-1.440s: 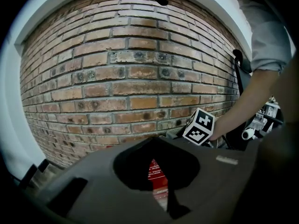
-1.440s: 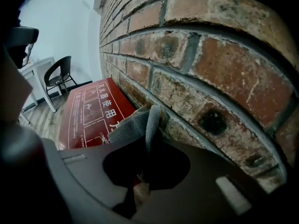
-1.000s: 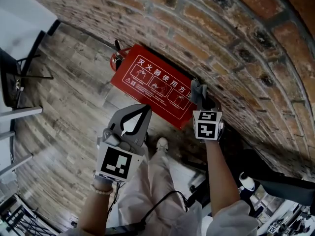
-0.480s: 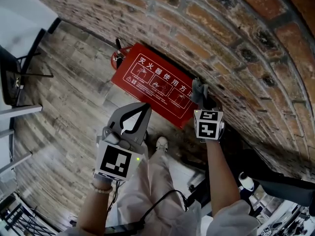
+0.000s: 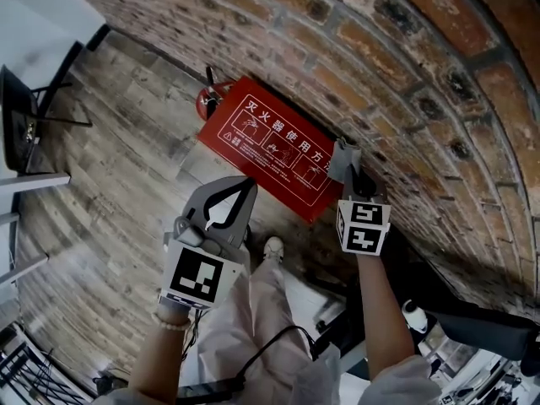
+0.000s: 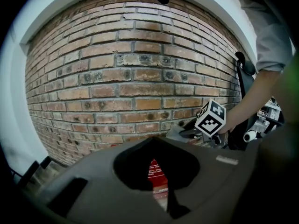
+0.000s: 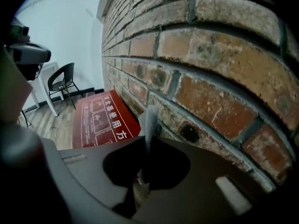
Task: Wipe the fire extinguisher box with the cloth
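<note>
The red fire extinguisher box point(image 5: 268, 146) stands on the floor against the brick wall, its white-printed face point(image 7: 100, 118) turned up. My right gripper point(image 5: 346, 165) is shut on a grey cloth point(image 5: 341, 156), which stands up from its jaws point(image 7: 150, 120). It hangs at the box's right end, close to the bricks. I cannot tell whether the cloth touches the box. My left gripper point(image 5: 248, 184) hovers in front of the box with its jaws together and nothing in them. A strip of the box point(image 6: 156, 171) shows through its frame.
The brick wall point(image 5: 396, 83) runs behind the box. A red extinguisher top point(image 5: 207, 101) pokes out at the box's left end. A black chair point(image 7: 62, 81) and white table point(image 5: 34, 24) stand to the left on the wood floor. The person's shoe point(image 5: 272, 247) is below the box.
The head view has shifted slightly. My right gripper and the cloth have drifted a little right, still by the box's right end. The left gripper has barely moved.
</note>
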